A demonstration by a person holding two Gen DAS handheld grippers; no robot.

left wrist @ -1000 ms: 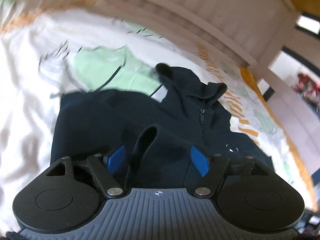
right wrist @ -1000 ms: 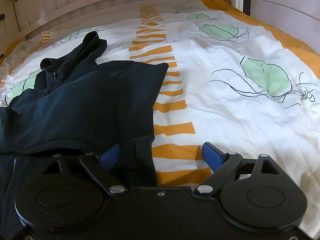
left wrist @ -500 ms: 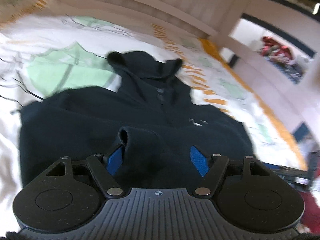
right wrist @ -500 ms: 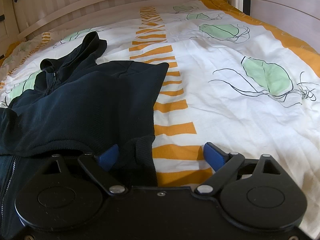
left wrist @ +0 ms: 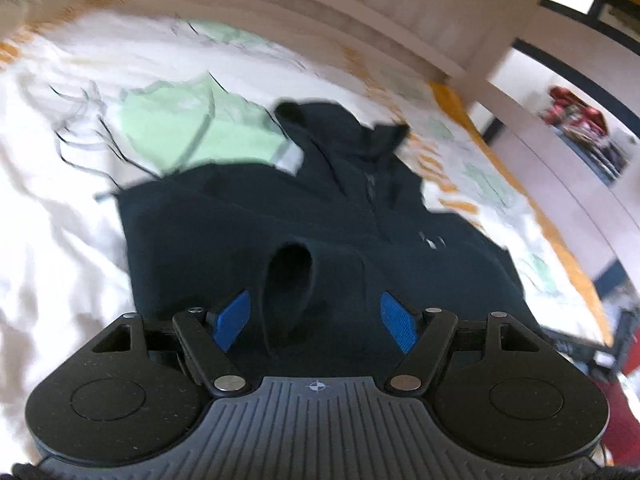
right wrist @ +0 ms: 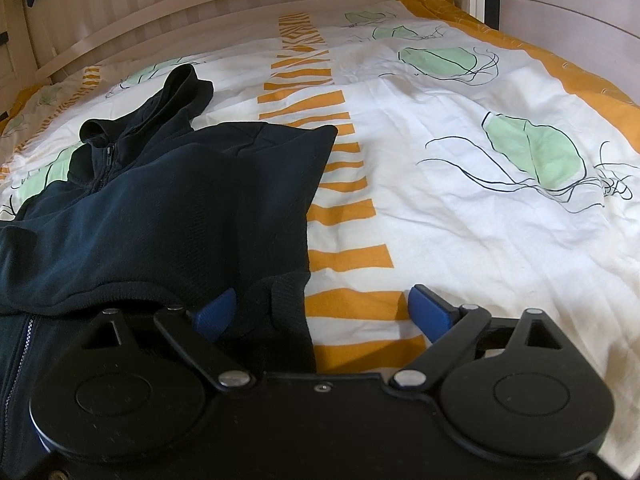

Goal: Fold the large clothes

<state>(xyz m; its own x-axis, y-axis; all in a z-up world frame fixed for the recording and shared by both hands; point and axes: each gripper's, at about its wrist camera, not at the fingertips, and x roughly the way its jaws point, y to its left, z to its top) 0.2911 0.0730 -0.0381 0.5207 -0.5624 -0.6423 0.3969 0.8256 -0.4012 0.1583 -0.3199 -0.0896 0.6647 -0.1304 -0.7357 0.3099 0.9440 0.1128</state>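
A dark navy zip hoodie (left wrist: 280, 220) lies on the bed, hood toward the headboard, both sleeves folded in over the body. My left gripper (left wrist: 316, 320) is open above its near part, with a sleeve cuff (left wrist: 288, 280) standing up between the blue pads, touching neither. In the right wrist view the hoodie (right wrist: 168, 208) fills the left half. My right gripper (right wrist: 320, 312) is open at the hoodie's right edge, with the other ribbed cuff (right wrist: 284, 304) beside its left pad (right wrist: 212, 314).
The duvet (right wrist: 460, 200) is white with orange stripes and green jellyfish prints. A pale wooden slatted headboard (right wrist: 200, 12) runs along the far side and a side rail (right wrist: 560, 4) on the right. A shelf with clothes (left wrist: 580, 120) stands beyond the bed.
The left gripper has swung about over the hoodie, with the view blurred. Its jaws stay open around the cuff. The right gripper has barely moved.
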